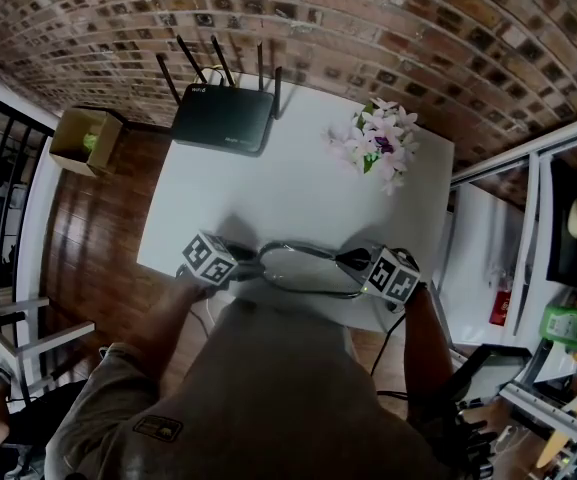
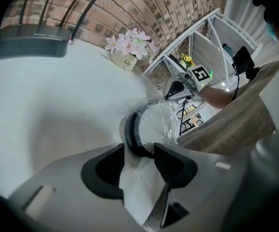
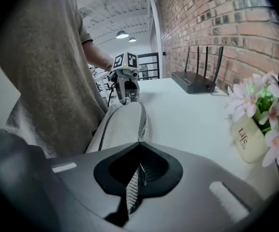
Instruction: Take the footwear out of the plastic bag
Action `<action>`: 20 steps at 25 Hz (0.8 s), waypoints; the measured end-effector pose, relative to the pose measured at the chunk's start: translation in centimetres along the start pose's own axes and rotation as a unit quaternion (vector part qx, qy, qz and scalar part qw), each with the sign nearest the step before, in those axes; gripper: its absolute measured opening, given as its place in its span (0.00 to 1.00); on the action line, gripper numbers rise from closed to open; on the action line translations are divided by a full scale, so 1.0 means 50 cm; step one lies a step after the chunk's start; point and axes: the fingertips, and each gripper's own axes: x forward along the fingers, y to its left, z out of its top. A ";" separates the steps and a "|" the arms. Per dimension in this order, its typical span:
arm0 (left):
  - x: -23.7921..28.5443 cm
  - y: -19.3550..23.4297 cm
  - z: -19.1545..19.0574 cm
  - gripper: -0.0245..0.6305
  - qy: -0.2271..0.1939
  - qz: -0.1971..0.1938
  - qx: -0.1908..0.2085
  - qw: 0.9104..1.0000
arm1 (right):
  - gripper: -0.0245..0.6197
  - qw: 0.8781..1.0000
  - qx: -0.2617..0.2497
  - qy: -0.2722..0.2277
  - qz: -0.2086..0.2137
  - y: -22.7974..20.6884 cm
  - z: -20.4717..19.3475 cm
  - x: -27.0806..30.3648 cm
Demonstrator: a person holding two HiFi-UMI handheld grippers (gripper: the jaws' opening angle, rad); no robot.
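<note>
A pale slipper (image 1: 308, 270) with a dark rim lies inside a clear plastic bag (image 2: 164, 120) at the table's front edge, stretched between both grippers. My left gripper (image 1: 243, 260) holds its jaws wide apart at the slipper's left end. A white flap of the bag (image 2: 139, 182) lies loosely between them in front of the dark rim (image 2: 131, 134). My right gripper (image 1: 354, 262) is at the other end, shut on a thin edge of the bag (image 3: 138, 170). The ribbed sole (image 3: 122, 124) stretches away from it towards the left gripper (image 3: 125, 88).
A black router (image 1: 223, 118) with several antennas stands at the table's (image 1: 298, 183) back left. A pot of pink and white flowers (image 1: 380, 140) is at the back right. The person's torso presses against the front edge. Shelving (image 1: 558, 268) stands to the right and a cardboard box (image 1: 86, 140) on the floor to the left.
</note>
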 end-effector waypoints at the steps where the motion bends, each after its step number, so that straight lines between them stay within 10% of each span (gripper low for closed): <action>1: -0.003 -0.004 0.006 0.32 -0.004 0.001 0.004 1.000 | 0.06 1.000 -0.006 -0.006 -0.004 0.003 0.003 -0.004; 20: -0.020 0.009 0.015 0.25 -0.036 -0.014 -0.018 0.999 | 0.06 0.999 -0.034 0.009 -0.023 -0.005 0.001 -0.011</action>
